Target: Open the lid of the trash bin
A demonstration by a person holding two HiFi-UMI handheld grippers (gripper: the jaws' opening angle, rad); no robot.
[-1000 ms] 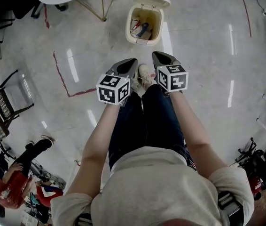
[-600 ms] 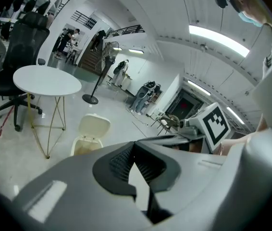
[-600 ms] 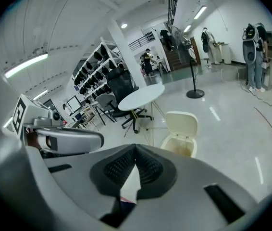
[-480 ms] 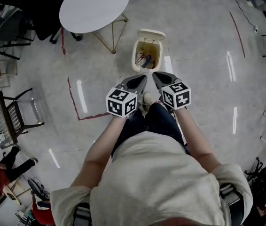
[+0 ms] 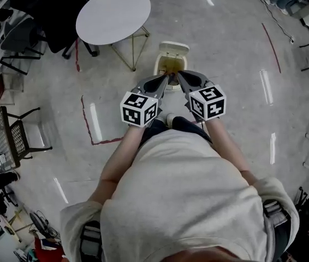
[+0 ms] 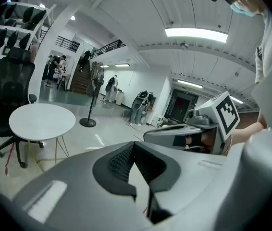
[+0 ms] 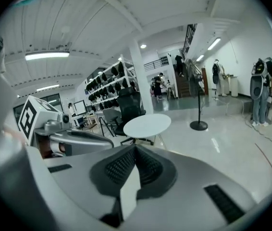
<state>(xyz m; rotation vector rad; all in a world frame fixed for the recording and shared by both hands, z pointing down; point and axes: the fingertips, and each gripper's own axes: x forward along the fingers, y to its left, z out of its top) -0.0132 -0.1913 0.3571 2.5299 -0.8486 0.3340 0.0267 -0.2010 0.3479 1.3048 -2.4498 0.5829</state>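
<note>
The trash bin (image 5: 162,65) stands on the floor (image 5: 236,48), in front of the person and just to the right of a round white table (image 5: 113,15). Its lid (image 5: 174,48) seems already raised at the far side, and a yellowish inside shows under it. The bin looks like a small one of cream plastic, so I judge it light and stiff, with a smooth, rather slippery surface. On this shiny floor it could easily slide or tip if it is pushed sideways. The lid seems to turn on a hinge at the far edge, so the best place to take it would be the free edge, far from the hinge, with a gentle lift and not a hard squeeze. I cannot tell whether there is a pedal. The left tongs (image 5: 164,79) and the right tongs (image 5: 180,75) are held side by side above the near part of the bin. In each gripper view the two jaws are together at the tips, with nothing between them.
</note>
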